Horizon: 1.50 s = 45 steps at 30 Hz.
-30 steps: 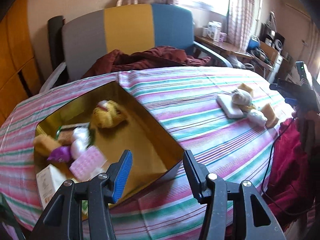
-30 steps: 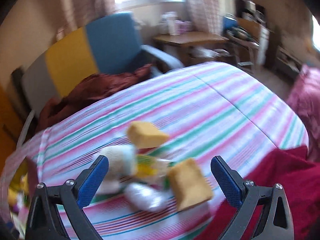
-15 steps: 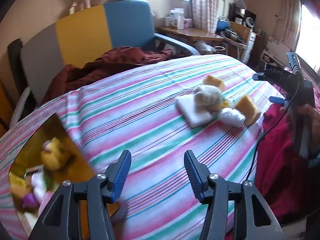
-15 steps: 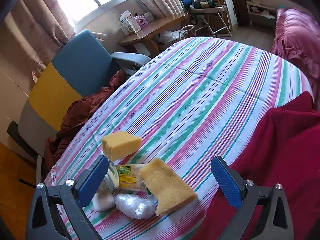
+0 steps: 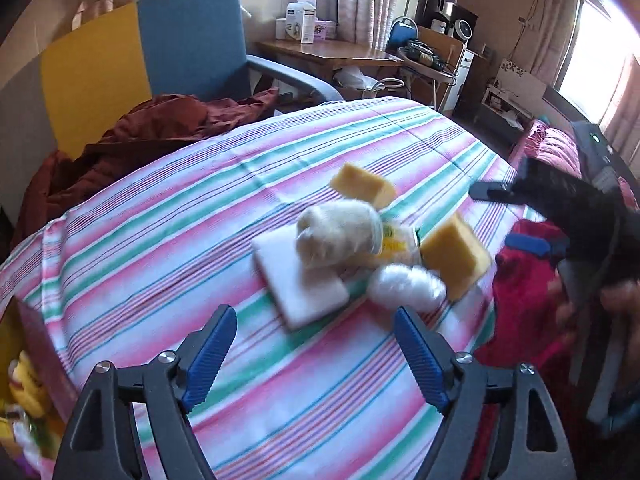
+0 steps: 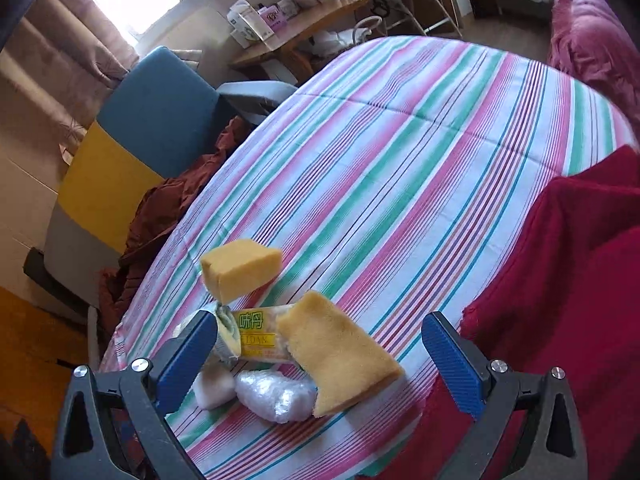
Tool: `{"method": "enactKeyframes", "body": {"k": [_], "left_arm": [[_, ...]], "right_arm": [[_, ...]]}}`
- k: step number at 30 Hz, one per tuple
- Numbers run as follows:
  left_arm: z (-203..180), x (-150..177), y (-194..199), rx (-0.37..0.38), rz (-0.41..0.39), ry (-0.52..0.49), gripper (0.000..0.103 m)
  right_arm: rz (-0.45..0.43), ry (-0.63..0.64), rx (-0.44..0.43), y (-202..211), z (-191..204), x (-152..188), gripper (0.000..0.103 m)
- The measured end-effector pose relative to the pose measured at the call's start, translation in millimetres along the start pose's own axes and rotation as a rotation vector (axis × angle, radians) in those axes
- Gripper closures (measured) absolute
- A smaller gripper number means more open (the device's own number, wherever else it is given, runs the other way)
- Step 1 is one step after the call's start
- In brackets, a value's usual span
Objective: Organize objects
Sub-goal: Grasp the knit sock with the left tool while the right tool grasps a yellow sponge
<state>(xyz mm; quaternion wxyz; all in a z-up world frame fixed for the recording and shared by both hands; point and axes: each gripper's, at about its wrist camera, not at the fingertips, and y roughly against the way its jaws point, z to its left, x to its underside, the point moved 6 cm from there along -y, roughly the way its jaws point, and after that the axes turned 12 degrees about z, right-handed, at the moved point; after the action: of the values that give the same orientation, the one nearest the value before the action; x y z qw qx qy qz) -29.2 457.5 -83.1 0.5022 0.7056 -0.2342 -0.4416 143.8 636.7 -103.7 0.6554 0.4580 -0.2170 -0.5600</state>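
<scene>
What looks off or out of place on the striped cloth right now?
The near yellow sponge looks torn, with a ragged bite out of one corner, and lies tilted on the plastic-wrapped lump at the striped cloth's edge. The loose items are heaped, overlapping. Both grippers are open and empty.

The only legible print is on the snack packet (image 6: pixel 256 336) lying among the sponges on the striped cloth: in the right wrist view its yellow label shows green Chinese characters, the last two reading "味丹", and below them a line of Latin capitals ending in "IDAN"; the start of both lines is hidden behind the packet's crimped end. Smaller print along the label's lower edge is too fine to read. In the left wrist view the same packet (image 5: pixel 394 240) is blurred and unreadable. The boxes (image 6: pixel 256 24) on the desk by the window carry print too small to make out
</scene>
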Motion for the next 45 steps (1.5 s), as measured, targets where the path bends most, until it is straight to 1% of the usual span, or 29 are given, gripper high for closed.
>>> {"method": "enactKeyframes", "body": {"k": [3,6,9,12,16,20,21,22,23,25,27,29,30,31,33,35,36,37,38,41,44,45], "left_arm": [[-4,-18,-10,0.005,-0.001,0.014,0.017],[-7,-34,-22,0.017,0.007,0.030,0.017],[-10,-47,-36,0.006,0.026,0.034,0.017],[-13,-59,-48,0.014,0.038,0.052,0.017],[-19,-67,-68,0.010,0.071,0.054,0.016],[-11,-70,-94,0.002,0.116,0.081,0.016],[-9,-70,-99,0.009,0.126,0.091,0.017],[-6,-69,-101,0.038,0.130,0.108,0.022],[-4,-68,-101,0.072,0.124,0.129,0.030],[0,-64,-97,0.117,0.121,0.148,0.032],[-1,-62,-92,0.133,0.109,0.131,0.033],[1,-57,-84,0.151,0.096,0.134,0.034],[2,-53,-78,0.177,0.086,0.142,0.034],[4,-48,-70,0.189,0.073,0.143,0.034],[6,-40,-58,0.172,0.057,0.130,0.034],[10,-28,-48,0.148,0.045,0.119,0.034],[14,-20,-43,0.130,0.038,0.115,0.034],[17,-7,-36,0.103,0.031,0.110,0.034],[21,0,-33,0.089,0.031,0.108,0.034],[27,36,-26,0.014,0.036,0.097,0.034],[28,65,-28,-0.050,0.039,0.073,0.034],[27,76,-33,-0.065,0.053,0.067,0.034]], "right_arm": [[0.001,-0.001,-0.014,2,0,0,0.000],[0.012,-0.007,-0.025,0,0,0,0.000],[0.019,-0.005,-0.026,-2,0,0,0.000],[0.027,-0.005,-0.027,-3,-2,0,0.000],[0.040,-0.006,-0.028,-6,-3,-1,0.000],[0.056,0.010,-0.019,-9,-2,1,0.000],[0.058,0.016,-0.012,-10,-2,1,0.000],[0.059,0.024,-0.002,-11,-2,1,0.000],[0.060,0.032,0.009,-13,-2,0,0.000],[0.067,0.047,0.031,-17,-1,0,0.000],[0.073,0.069,0.054,-21,1,0,0.000],[0.079,0.109,0.106,-26,3,1,0.000],[0.087,0.128,0.130,-29,3,2,0.000],[0.104,0.150,0.162,-34,4,4,0.001],[0.153,0.179,0.216,-46,3,9,0.009],[0.189,0.192,0.244,-54,1,13,0.024],[0.195,0.197,0.259,-55,0,14,0.026],[0.194,0.203,0.275,-56,-1,14,0.032],[0.191,0.208,0.285,-56,-1,14,0.040],[0.177,0.230,0.318,-54,-1,14,0.049],[0.168,0.253,0.353,-54,-1,15,0.051],[0.169,0.262,0.364,-55,1,15,0.051]]}}
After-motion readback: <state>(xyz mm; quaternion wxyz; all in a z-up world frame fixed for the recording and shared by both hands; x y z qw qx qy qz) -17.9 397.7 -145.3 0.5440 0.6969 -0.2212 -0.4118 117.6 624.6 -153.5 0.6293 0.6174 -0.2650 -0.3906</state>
